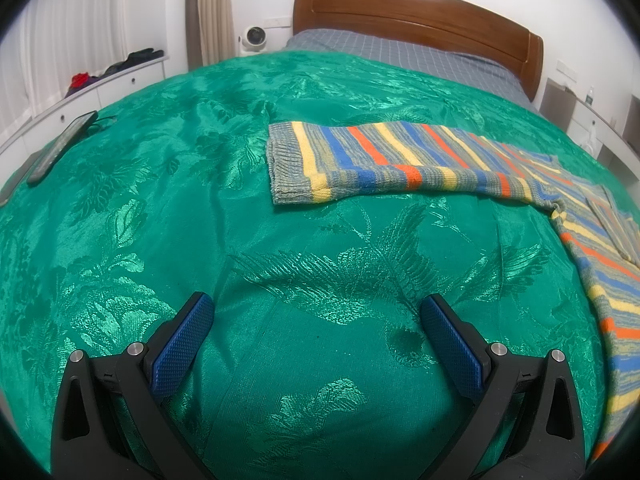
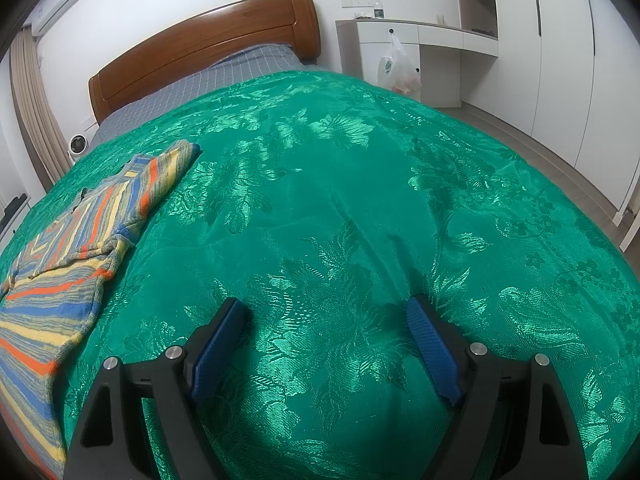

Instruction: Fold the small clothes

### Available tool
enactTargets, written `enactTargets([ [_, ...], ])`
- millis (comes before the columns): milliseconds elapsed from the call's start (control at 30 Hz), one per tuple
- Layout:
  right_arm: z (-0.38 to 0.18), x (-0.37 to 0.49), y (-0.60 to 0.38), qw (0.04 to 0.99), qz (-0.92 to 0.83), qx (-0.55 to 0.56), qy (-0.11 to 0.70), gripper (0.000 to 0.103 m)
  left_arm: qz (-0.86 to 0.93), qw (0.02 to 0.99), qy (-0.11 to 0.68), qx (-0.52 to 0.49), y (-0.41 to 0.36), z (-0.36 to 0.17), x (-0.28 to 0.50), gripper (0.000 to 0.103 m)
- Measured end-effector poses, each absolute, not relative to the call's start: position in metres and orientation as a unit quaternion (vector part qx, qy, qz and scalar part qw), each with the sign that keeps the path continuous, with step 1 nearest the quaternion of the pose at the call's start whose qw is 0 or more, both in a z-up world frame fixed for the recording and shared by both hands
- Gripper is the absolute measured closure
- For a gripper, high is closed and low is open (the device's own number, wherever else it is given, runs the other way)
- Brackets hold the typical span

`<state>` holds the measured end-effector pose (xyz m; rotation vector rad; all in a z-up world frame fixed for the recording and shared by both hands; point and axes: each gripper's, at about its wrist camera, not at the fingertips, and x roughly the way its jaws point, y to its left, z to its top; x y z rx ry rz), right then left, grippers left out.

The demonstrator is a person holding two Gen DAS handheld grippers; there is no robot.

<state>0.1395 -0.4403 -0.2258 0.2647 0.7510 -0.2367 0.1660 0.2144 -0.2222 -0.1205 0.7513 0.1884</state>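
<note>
- On the green bedspread, a striped sweater lies flat, one sleeve stretched sideways.
- Left hand-held gripper: fingers apart, empty; the sleeve lies ahead and to its right.
- Right hand-held gripper: fingers apart, empty; the sweater lies to its left.
- Neither looks clearly nearer.

sweater lies on bedspread, headboard behind, phone left.

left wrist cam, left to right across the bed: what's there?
Phone at the left edge → bare green bedspread → striped sweater's sleeve cuff → sweater body at the right edge. Left gripper open over bare spread.
</note>
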Motion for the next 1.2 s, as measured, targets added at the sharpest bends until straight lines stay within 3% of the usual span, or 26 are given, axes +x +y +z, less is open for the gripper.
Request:
enactTargets([
  [600, -0.226, 0.140, -0.440, 0.915, -0.115, 0.127, 0.366, 0.020, 0.134, 0.921, 0.366, -0.021, 0.202, -0.218, 0.162, 0.000],
  [733, -0.226, 0.140, -0.440, 0.915, -0.114, 0.128, 0.365, 0.020, 0.142, 0.906, 0.397, -0.018, 0.200, -0.215, 0.160, 0.000],
  [800, -0.226, 0.140, -0.440, 0.915, -0.113, 0.130, 0.364, 0.020, 0.096, 0.891, 0.437, -0.078, 0.216, -0.200, 0.164, 0.000],
  [1000, -0.226, 0.140, -0.440, 0.916, -0.111, 0.130, 0.364, 0.019, -0.006, 0.828, 0.447, -0.337, 0.305, -0.166, 0.217, 0.001],
  [1100, -0.226, 0.140, -0.440, 0.916, -0.111, 0.130, 0.364, 0.019, 0.011, 0.793, 0.504, -0.341, 0.326, -0.180, 0.267, 0.005],
  [1167, -0.226, 0.140, -0.440, 0.916, -0.112, 0.129, 0.364, 0.019, 0.029, 0.790, 0.528, -0.309, 0.325, -0.187, 0.285, 0.025],
  [1200, -0.226, 0.140, -0.439, 0.916, -0.112, 0.129, 0.364, 0.019, 0.033, 0.790, 0.539, -0.292, 0.321, -0.189, 0.292, 0.028],
])
